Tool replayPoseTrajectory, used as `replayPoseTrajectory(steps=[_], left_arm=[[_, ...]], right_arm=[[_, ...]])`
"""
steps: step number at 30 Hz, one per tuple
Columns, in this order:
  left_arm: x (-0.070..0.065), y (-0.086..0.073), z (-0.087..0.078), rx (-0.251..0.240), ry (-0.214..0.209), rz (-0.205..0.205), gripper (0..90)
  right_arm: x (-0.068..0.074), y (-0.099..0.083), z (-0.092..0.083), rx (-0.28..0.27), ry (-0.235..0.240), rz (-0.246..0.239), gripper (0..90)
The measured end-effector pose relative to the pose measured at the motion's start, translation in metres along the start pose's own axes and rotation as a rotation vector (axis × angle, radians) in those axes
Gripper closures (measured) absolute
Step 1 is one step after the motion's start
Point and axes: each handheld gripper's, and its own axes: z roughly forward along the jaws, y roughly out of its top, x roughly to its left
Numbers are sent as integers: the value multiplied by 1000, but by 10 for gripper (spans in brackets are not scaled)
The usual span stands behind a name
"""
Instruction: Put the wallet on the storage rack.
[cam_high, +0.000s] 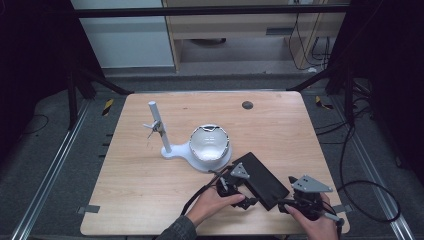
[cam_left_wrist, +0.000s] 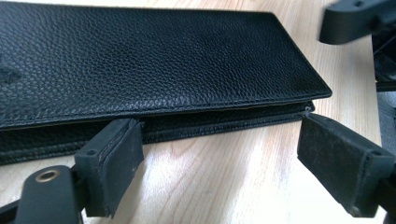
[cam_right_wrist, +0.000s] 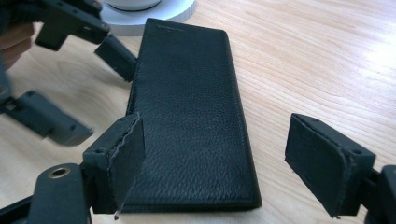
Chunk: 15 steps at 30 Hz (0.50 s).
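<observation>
Currently both grippers, left (cam_high: 239, 192) and right (cam_high: 292, 202), stand released; the wallet (cam_high: 260, 180) lies diagonally between them, near the table (cam_high: 150, 200) front-right corner.

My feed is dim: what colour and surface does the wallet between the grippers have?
Black, with a pebbled leather grain; the wallet shows best in the right gripper view.

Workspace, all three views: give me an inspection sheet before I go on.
Surface: wooden table, flat, with a dark round spot near the far edge.
Job's things: black leather wallet lying flat and closed.
Clutter: white stand with an upright post and a white bowl on its base.
Grippers: left tool open at the wallet's long edge; right tool open, straddling its near end.
Cables: one trails from each tool; more lie on the floor at right.
Surroundings: dark frame, grey floor, light cabinet behind.
</observation>
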Motion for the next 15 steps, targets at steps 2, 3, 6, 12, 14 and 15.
replayPoseTrajectory(steps=[2,3,6,12,14,15], left_arm=[[0,1,-1,-6,2,1,145],[0,4,-3,-14,4,12,155],[1,6,-4,-27,5,6,173],[3,14,-4,-51,5,-3,209],[2,19,-5,-67,18,5,235],[2,19,-5,-67,18,5,243]], right_arm=[[0,-1,-3,1,0,-5,204],[1,-2,-11,-2,3,-15,207],[3,-4,-17,-2,7,-23,211],[14,-10,-20,44,32,-76,177],[19,-9,-15,67,38,-109,168],[19,-9,-15,67,38,-109,168]])
